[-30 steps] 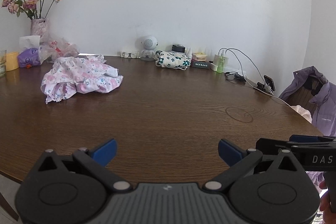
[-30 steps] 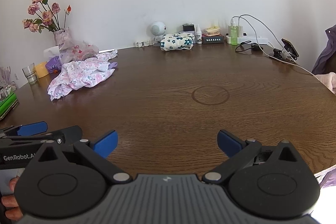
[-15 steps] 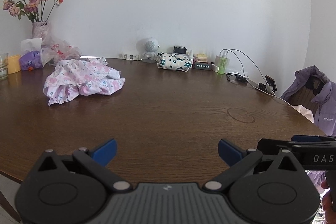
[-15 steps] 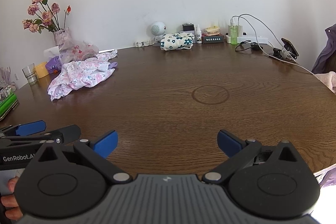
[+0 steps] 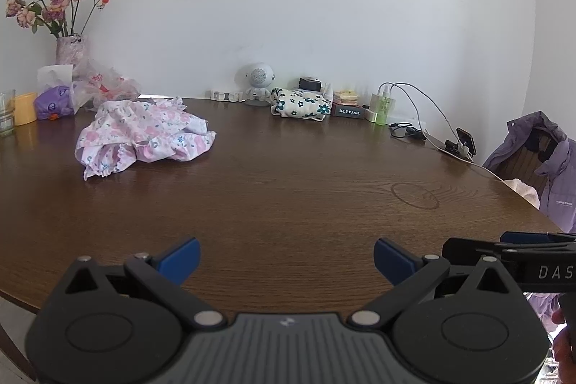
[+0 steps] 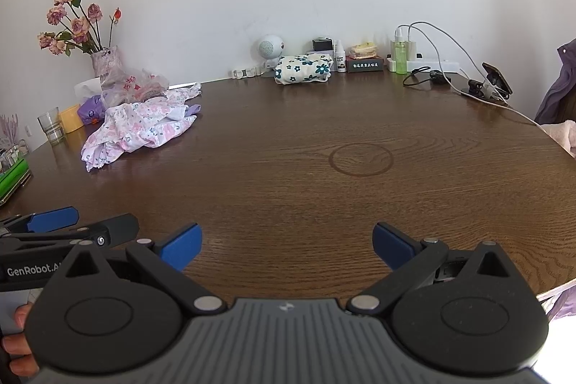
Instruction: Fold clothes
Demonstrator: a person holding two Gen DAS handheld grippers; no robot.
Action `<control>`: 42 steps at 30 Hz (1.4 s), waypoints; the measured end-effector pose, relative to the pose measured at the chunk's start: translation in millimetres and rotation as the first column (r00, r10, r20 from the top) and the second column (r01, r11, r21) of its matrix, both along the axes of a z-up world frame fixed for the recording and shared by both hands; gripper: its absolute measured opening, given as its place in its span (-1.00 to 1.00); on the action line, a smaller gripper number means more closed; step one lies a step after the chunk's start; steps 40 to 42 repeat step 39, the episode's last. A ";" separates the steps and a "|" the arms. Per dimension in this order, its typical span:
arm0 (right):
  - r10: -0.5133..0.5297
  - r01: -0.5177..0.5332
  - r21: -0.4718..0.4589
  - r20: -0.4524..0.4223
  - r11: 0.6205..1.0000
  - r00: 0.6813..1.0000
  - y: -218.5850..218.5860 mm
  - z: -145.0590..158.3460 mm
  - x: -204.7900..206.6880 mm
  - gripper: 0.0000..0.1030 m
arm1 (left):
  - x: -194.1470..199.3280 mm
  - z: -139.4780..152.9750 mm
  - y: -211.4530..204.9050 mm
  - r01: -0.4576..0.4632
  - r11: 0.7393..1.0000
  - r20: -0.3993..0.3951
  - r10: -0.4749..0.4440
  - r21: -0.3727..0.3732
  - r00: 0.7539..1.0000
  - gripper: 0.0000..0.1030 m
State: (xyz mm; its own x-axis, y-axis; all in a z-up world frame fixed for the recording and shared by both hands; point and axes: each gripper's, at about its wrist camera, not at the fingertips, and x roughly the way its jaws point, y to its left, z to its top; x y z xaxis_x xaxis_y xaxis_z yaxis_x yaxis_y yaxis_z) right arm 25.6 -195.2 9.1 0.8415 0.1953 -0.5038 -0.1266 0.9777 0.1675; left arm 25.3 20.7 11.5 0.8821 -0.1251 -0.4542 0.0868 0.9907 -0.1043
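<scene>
Hovering over the near rim of a wooden table (image 5: 288, 197), two handheld grippers wait with folding not yet begun.

At the bottom of each wrist view, the left gripper (image 5: 286, 256) and the right gripper (image 6: 286, 245) have their blue-tipped jaws spread wide and hold nothing; part of a hand (image 6: 16, 337) shows at the lower left of the right view. Mid-frame, the tabletop is bare save for a ring mark (image 6: 360, 159). Farther back, at centre left, the floral garment (image 5: 144, 135) lies crumpled in a heap, unfolded and well apart from both grippers. By this reading the whole job remains: reaching, spreading flat, folding. Against the far wall stand a vase of roses (image 5: 68, 49) and a flowered pouch (image 5: 300, 103).
</scene>
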 end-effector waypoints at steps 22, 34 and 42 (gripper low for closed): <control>0.001 -0.001 0.000 -0.003 1.000 1.000 0.5 -1.3 -0.4 1.00 | -1.3 0.7 -0.5 0.000 1.000 0.004 0.000 0.004 1.000 1.00; 0.001 -0.001 -0.003 -0.007 1.000 1.000 0.7 -1.3 1.0 1.00 | -0.6 1.0 -0.1 -0.005 1.000 0.011 0.005 0.009 1.000 1.00; 0.001 -0.001 -0.004 -0.007 1.000 1.000 1.0 -1.5 1.7 1.00 | -1.1 2.0 0.4 -0.007 1.000 0.017 0.006 0.011 1.000 1.00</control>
